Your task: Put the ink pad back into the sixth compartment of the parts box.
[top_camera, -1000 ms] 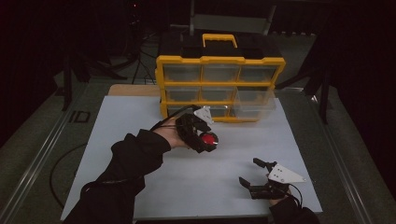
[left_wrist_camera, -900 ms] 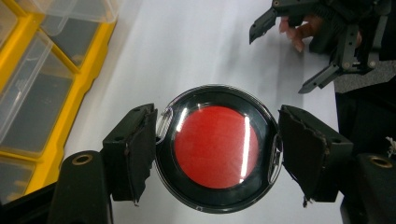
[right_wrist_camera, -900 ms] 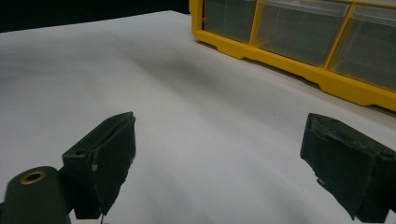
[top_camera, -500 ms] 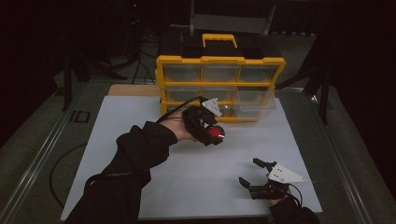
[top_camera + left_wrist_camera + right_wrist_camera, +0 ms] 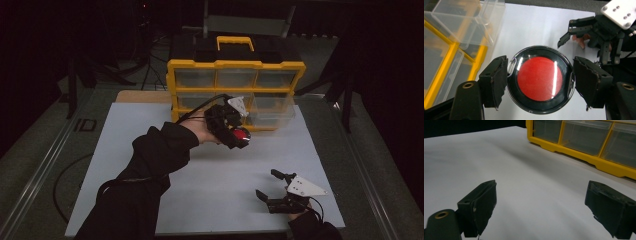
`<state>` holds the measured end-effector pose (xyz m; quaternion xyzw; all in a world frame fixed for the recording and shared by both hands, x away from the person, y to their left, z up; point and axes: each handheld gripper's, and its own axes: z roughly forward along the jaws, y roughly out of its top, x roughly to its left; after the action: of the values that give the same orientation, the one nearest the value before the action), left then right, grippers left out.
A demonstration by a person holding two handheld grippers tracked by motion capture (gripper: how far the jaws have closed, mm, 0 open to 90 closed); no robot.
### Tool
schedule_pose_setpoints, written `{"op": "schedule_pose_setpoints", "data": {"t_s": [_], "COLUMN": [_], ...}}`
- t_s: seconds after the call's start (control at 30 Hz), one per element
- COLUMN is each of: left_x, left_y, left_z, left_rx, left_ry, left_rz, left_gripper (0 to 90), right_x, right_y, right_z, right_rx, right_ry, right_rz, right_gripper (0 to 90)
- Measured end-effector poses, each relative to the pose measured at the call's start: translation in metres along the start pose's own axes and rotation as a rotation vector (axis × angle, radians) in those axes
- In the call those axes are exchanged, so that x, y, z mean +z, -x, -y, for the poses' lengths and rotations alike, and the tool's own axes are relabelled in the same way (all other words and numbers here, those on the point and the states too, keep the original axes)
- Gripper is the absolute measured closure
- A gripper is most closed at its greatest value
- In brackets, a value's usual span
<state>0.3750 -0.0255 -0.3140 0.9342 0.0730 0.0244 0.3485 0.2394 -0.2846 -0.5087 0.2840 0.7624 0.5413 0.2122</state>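
A round black case with a red centre (image 5: pixel 539 78) sits clamped between the pads of my left gripper (image 5: pixel 239 134), which is shut on it. A sleeved arm holds it above the white board, just in front of the yellow drawer cabinet (image 5: pixel 235 65). A clear drawer (image 5: pixel 272 117) stands pulled out of the cabinet's lower right, close to the case. My right gripper (image 5: pixel 267 183) rests near the board's front right corner. Its jaws are wide open with nothing between them, facing the cabinet front (image 5: pixel 584 157).
The white board (image 5: pixel 150 150) covers the table, with bare surface to the left and in the middle. The cabinet has a black top with a yellow handle (image 5: pixel 235 42). Dark floor, stands and cables surround the table.
My left gripper has carried the red-centred case to the right and farther away, closer to the cabinet and its pulled-out drawer. The right gripper has stayed put.
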Motion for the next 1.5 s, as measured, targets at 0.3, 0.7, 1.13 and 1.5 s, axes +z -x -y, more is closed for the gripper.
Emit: {"op": "schedule_pose_setpoints", "data": {"t_s": [0.3,0.7,1.13,1.5], "left_x": [-0.002,0.008,0.013,0.027], "left_y": [-0.002,-0.008,-0.021,-0.032], "left_z": [-0.018,-0.041,-0.071,-0.086], "left_rx": [0.013,0.008,-0.005,-0.034], "left_ry": [0.002,-0.001,0.019,0.081], "left_rz": [-0.011,-0.008,-0.021,-0.016], "left_gripper": [30.7,30.7,30.7,30.7], "right_x": [0.001,0.001,0.0,0.0], "right_y": [0.0,-0.001,0.0,0.001], "right_z": [0.0,0.0,0.001,0.002], "right_rx": [-0.001,-0.004,0.004,0.013], "right_ry": [-0.003,-0.001,0.0,0.005], "right_rz": [-0.004,-0.006,0.004,0.003], "right_gripper": [10.4,10.4,10.4,10.4]}}
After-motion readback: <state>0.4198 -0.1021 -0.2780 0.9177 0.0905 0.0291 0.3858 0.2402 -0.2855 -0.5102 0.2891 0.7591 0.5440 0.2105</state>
